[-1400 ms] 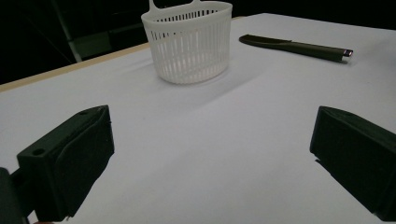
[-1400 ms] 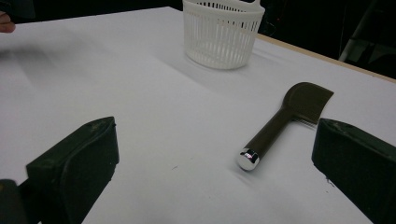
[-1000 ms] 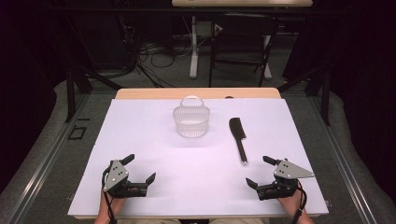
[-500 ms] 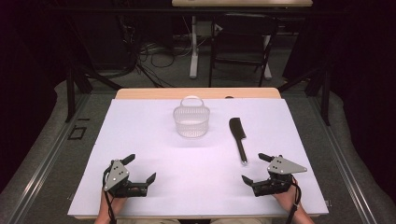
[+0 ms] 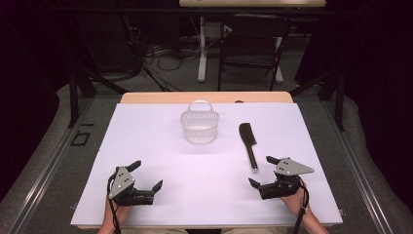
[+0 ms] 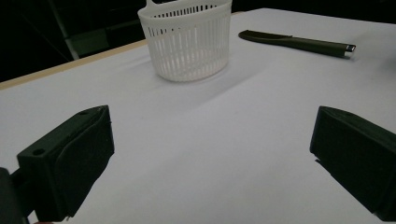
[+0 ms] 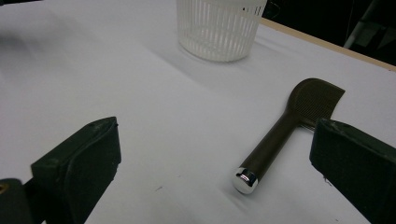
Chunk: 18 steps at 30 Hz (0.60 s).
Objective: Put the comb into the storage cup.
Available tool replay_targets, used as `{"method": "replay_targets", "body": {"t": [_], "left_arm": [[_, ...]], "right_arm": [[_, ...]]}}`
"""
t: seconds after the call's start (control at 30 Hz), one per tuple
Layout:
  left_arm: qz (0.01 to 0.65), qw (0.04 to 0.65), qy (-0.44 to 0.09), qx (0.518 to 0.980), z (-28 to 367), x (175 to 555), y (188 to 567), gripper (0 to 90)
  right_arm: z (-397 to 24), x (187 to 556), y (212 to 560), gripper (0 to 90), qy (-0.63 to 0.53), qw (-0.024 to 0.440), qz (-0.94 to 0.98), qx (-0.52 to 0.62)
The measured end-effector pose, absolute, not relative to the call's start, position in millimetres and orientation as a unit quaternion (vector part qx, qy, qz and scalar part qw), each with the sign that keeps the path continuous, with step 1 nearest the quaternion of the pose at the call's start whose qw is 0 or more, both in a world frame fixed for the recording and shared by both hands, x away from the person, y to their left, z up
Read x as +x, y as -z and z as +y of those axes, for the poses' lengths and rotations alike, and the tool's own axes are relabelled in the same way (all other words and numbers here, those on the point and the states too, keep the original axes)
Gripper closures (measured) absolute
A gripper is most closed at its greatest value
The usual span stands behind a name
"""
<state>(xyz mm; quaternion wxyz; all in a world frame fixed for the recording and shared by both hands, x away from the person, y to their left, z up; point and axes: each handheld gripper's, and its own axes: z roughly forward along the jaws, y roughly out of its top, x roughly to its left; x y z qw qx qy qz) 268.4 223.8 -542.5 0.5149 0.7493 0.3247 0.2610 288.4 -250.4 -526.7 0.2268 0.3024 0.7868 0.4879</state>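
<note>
A white slotted basket [image 5: 199, 127] with a hoop handle stands upright at the table's far middle. Right of it lies a dark comb [image 5: 248, 144], its toothed head away from me and its metal-capped handle end toward me. My right gripper [image 5: 262, 171] is open and empty just short of that handle end; in the right gripper view the comb [image 7: 285, 130] lies ahead between the jaws, nearer the right one, with the basket [image 7: 219, 28] beyond. My left gripper [image 5: 146, 175] is open and empty at the near left; the left gripper view has the basket [image 6: 191, 39] and comb [image 6: 299, 43] far ahead.
A white sheet [image 5: 146, 141] covers the wooden table, whose bare far edge [image 5: 160, 97] shows behind the basket. Beyond the table are a chair [image 5: 251, 44], a desk leg and cables on the floor. Metal rails run along both sides of the table.
My right gripper has slid left and slightly forward, closer to the comb's handle end. The left gripper, basket and comb have stayed put.
</note>
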Motion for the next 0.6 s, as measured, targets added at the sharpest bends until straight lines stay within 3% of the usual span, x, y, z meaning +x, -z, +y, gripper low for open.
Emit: {"method": "replay_targets", "body": {"t": [0.6], "left_arm": [[0.323, 0.510, -0.261, 0.753, 224, 269, 543, 0.0]], "right_arm": [[-238, 315, 527, 2.1, -0.476, 0.224, 0.794, 0.305]]}}
